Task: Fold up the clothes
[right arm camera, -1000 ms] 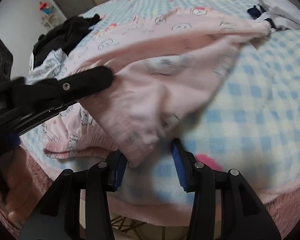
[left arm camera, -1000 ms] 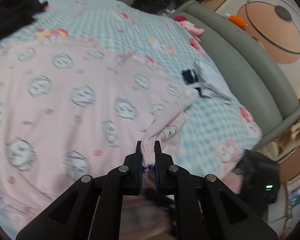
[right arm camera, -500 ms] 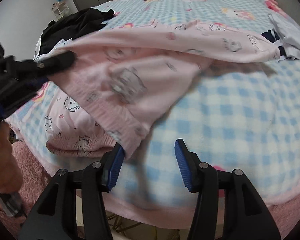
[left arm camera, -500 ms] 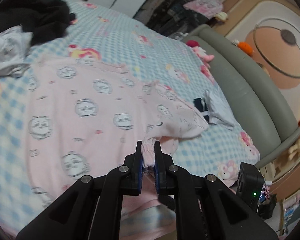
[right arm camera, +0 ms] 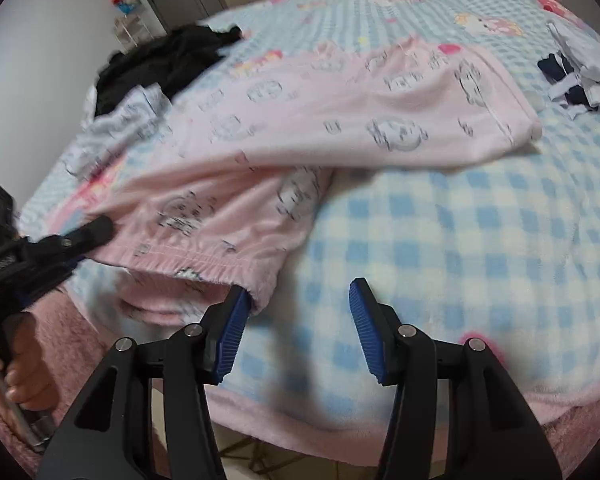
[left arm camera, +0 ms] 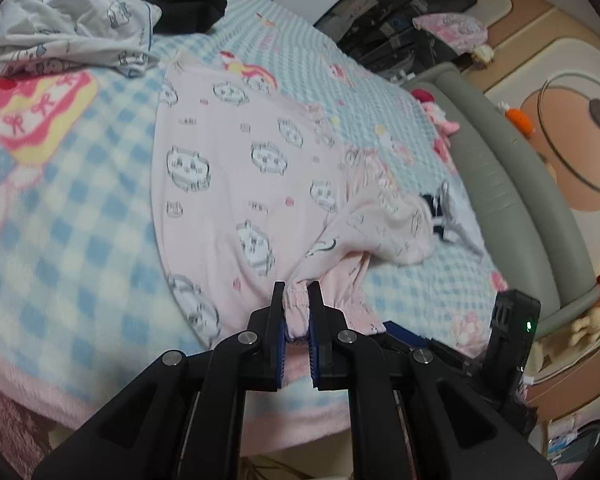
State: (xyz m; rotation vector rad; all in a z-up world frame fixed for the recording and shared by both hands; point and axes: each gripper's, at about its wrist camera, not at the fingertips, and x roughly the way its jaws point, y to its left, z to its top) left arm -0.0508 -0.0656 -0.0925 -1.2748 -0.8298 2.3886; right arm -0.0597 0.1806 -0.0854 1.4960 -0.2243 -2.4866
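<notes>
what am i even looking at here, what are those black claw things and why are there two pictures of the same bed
Those black claws are hand-held grippers with two fingers each, not a robot. A person holds one in each hand, and each carries a wide-angle camera looking along its fingers, so you get one picture per hand.

In the left hand's picture, the left gripper is shut on the gathered waistband of a pair of pale pink pyjama trousers printed with cartoon faces.

In the right hand's picture, the right gripper is open, with nothing between its blue pads; the waistband sits just beside its left pad.

The trousers lie on a blue-and-white checked fleece blanket covering the bed. Further back are a crumpled black garment and a white printed garment.
</notes>
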